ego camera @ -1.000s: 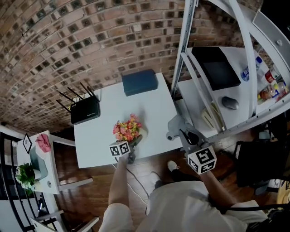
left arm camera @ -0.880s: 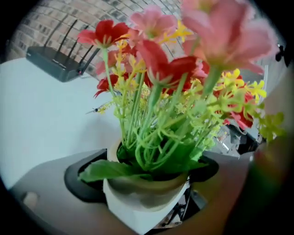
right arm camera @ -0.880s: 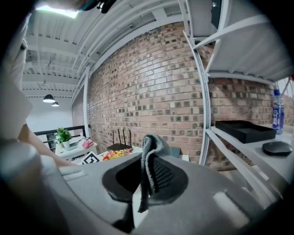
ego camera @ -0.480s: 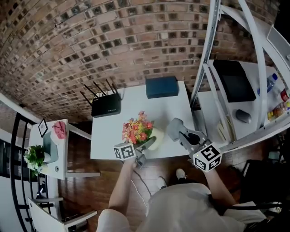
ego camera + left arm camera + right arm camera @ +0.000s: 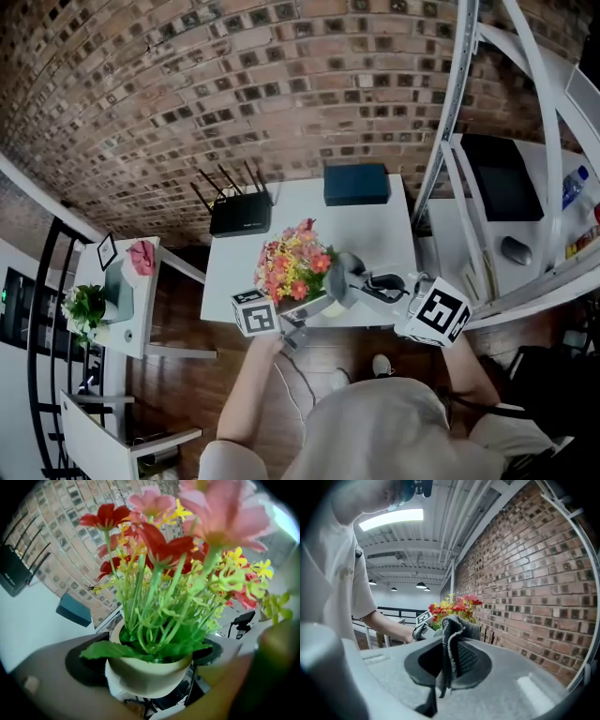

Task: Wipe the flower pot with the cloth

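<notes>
Pinching flower pot [image 5: 145, 679] near table's [image 5: 375, 234] front edge, left tool [image 5: 152, 660]; right tool [image 5: 447, 665] clamped on cloth [image 5: 458, 632].

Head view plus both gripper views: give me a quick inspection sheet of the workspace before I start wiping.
Surface: white table, mostly bare.
Job's things: flower pot apparently held off the table, near its front edge; grey cloth bunched up.
Clutter: black router and dark blue box at the table's back.
Grippers: left gripper shut on the flower pot; right gripper shut on the cloth.
Cables: thin cable hanging below the left gripper.
Surroundings: brick wall, white shelving frame, side table with a plant.
</notes>
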A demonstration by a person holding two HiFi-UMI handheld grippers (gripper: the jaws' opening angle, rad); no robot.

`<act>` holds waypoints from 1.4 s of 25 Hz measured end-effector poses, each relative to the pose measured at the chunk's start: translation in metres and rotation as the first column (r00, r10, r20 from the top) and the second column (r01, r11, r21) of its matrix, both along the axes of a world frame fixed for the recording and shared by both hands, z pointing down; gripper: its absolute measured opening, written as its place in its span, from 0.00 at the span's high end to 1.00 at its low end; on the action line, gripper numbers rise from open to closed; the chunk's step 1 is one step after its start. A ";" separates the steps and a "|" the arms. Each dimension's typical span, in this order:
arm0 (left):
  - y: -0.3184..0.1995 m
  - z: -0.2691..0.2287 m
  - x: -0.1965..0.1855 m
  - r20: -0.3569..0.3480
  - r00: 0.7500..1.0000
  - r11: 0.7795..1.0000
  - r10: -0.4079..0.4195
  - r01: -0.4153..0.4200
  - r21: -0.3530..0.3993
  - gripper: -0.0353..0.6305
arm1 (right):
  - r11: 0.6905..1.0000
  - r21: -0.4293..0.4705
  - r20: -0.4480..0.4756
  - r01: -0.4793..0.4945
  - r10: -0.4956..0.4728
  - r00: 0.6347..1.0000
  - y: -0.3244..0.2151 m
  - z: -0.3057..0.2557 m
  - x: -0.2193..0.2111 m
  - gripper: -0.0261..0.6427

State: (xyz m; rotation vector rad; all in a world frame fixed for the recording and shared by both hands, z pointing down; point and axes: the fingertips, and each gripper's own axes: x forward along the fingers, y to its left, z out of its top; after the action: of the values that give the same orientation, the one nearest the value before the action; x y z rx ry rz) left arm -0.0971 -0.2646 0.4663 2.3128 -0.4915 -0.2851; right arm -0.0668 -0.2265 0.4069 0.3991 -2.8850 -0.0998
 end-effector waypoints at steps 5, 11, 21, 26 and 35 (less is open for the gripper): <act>0.018 -0.021 0.011 -0.028 0.998 0.998 0.053 -0.052 0.023 0.12 | 1.000 -0.003 0.025 -0.019 0.019 1.000 -0.019 -0.014 0.010 0.96; 0.041 -0.031 0.024 -0.077 0.987 0.989 0.141 -0.137 0.052 0.12 | 0.991 -0.136 0.044 0.007 -0.001 0.999 -0.045 0.006 0.019 0.96; 0.072 -0.074 0.046 -0.428 0.873 0.970 0.235 -0.237 0.049 0.12 | 0.907 -0.346 0.218 0.240 -0.172 0.961 -0.032 0.025 0.009 0.96; 0.068 -0.087 0.044 -0.533 0.825 0.979 0.187 -0.204 0.027 0.13 | 0.880 -0.376 0.398 0.292 -0.132 0.908 -0.031 0.017 0.015 0.96; 0.055 -0.093 0.041 -0.621 0.775 0.987 0.119 -0.162 -0.014 0.13 | 0.931 -0.314 0.396 0.188 -0.052 0.917 -0.030 0.021 0.030 0.96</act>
State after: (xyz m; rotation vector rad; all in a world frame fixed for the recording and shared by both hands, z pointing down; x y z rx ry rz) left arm -0.0564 -0.2093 0.3729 2.0144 0.0112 -0.9034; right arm -0.0372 -0.2565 0.4278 0.1851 -3.2147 0.5197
